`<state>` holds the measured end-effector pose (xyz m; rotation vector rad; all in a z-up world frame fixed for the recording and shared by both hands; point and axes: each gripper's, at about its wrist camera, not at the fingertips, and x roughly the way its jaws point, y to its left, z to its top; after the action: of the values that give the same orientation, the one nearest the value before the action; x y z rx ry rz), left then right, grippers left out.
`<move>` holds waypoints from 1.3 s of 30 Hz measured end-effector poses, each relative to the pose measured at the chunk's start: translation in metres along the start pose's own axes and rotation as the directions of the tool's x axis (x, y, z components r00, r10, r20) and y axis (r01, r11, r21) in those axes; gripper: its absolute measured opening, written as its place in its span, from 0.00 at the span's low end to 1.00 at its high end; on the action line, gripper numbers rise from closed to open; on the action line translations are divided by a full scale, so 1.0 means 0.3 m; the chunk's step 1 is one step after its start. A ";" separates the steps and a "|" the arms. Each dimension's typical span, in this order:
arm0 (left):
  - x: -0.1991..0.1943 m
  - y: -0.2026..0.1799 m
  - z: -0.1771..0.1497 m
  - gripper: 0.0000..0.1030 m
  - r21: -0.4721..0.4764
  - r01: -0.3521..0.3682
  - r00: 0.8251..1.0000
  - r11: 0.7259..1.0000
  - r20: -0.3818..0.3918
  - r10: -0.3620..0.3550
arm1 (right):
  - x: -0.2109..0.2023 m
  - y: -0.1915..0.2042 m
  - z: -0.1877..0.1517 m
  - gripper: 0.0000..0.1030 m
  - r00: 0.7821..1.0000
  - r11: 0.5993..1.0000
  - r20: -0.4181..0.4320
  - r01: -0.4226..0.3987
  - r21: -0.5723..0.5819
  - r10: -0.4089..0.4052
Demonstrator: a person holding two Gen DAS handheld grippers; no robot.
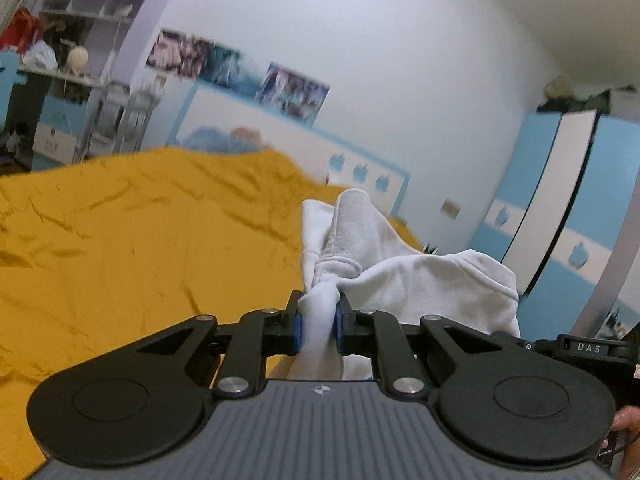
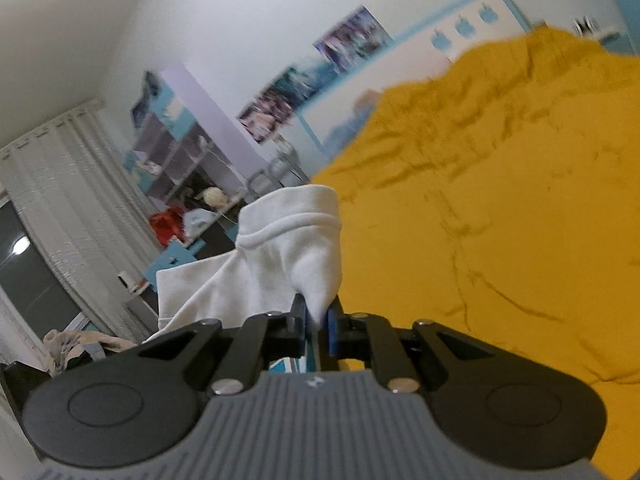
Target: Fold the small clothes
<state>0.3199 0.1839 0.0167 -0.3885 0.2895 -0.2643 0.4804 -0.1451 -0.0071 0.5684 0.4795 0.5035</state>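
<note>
White cloth fills both of my tools. My left gripper [image 1: 319,320] is clamped on a bunched fold of the small white garment [image 1: 420,280], the fabric squeezed between the blue pads [image 1: 297,326] and spilling down behind them as well as up in front. From that pinch the garment rises in a ribbed, cuffed part ahead of the fingers and drapes off to the right toward my other tool, whose black body shows at the right edge of the left view. My right gripper [image 2: 318,322] is pinched on a pointed corner of the same garment [image 2: 288,248]; a hemmed band stands above its fingers and the rest hangs to the left. The cloth is lifted clear, held between the two grips above the mustard-yellow bedspread [image 1: 140,240].

That bedspread is wrinkled and wide, stretching out under and ahead of both tools. Its far edge meets a white and blue headboard [image 1: 288,136] against the wall. A blue and white wardrobe [image 1: 560,200] stands well off to the right in the left view; shelves [image 2: 176,160] and curtains [image 2: 60,184] lie well off to the left in the right view.
</note>
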 end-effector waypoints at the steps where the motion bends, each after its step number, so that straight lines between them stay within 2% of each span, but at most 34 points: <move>1: -0.026 -0.032 0.005 0.15 0.000 0.010 1.000 1.000 0.014 -0.010 | -0.056 0.025 0.000 0.04 1.000 1.000 0.014 -0.009 -0.016 0.009; 7: -0.189 -0.193 0.015 0.15 0.001 0.088 0.991 0.996 0.099 -0.087 | -0.381 0.161 0.009 0.04 0.996 0.995 0.081 -0.037 -0.091 0.045; 9: -0.228 -0.228 0.014 0.15 -0.002 0.115 0.988 0.993 0.104 -0.115 | -0.485 0.197 0.007 0.04 0.995 0.993 0.094 -0.031 -0.114 0.042; 16: -0.314 -0.283 -0.040 0.15 -0.039 0.205 0.979 0.978 0.026 -0.205 | -0.825 0.244 -0.030 0.04 0.995 0.992 0.095 0.017 -0.121 -0.006; 20: -0.275 -0.276 -0.094 0.15 -0.039 0.203 0.978 0.978 -0.037 -0.205 | -0.934 0.218 -0.071 0.04 0.995 0.992 0.084 0.061 -0.110 -0.052; 25: -0.142 -0.224 -0.161 0.15 -0.021 0.136 0.978 0.990 -0.154 -0.138 | -0.849 0.097 -0.114 0.04 0.994 0.992 -0.005 0.111 -0.059 -0.111; 30: 0.043 -0.127 -0.188 0.15 -0.042 0.083 0.959 0.996 -0.269 -0.091 | -0.665 -0.056 -0.141 0.04 0.986 0.990 -0.087 0.143 -0.016 -0.144; 33: 0.141 -0.069 -0.223 0.15 -0.078 0.082 0.934 0.994 -0.342 -0.104 | -0.550 -0.139 -0.132 0.05 0.974 0.982 -0.152 0.179 0.054 -0.169; 39: 0.314 0.025 -0.321 0.15 -0.112 0.019 0.881 0.994 -0.469 -0.069 | -0.363 -0.260 -0.145 0.05 0.934 0.962 -0.251 0.270 0.039 -0.253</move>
<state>0.3772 0.1299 -0.0929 -0.4318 0.7802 -0.3899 0.3963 -0.2471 -0.0559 0.5044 0.7999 0.3015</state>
